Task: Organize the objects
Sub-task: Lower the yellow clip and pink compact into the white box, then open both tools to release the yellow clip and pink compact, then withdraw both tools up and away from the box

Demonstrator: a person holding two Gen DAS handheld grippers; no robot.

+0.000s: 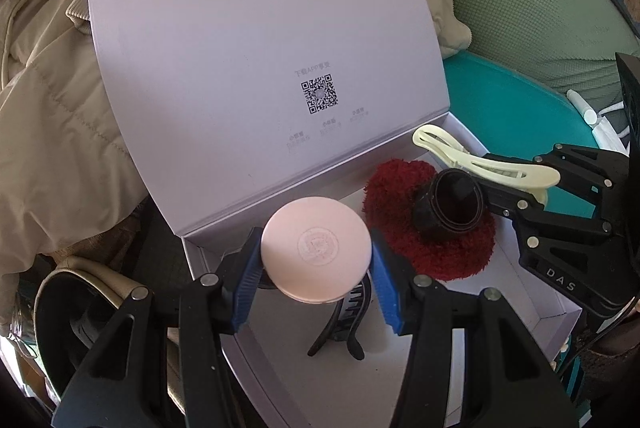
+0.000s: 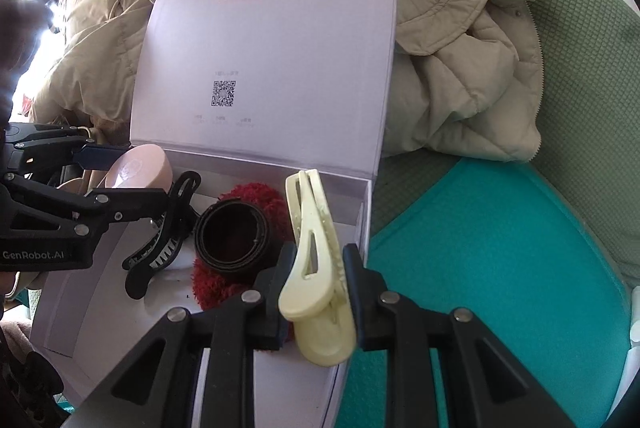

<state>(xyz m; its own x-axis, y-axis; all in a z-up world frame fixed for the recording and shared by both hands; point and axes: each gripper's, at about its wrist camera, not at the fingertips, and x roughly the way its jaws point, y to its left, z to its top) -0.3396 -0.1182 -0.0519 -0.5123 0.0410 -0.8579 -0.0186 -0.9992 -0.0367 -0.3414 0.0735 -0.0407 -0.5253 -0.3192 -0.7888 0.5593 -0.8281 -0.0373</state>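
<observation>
So my left tongs (image 1: 316,260) pinched a smooth round compact (image 1: 316,248); right tongs (image 2: 316,292) clamped the long cream clip (image 2: 314,248), pointing boxward (image 2: 348,380).

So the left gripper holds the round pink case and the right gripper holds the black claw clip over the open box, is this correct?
Not quite. The right gripper holds the cream hair clip, as the right wrist view shows. The black claw clip lies in the open box. The left gripper does hold the round pink case.

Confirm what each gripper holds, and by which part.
The left gripper pinches the pink round compact by its opposite rim edges. The right gripper clamps the cream hair clip across its flat sides, near the wide end.
</observation>
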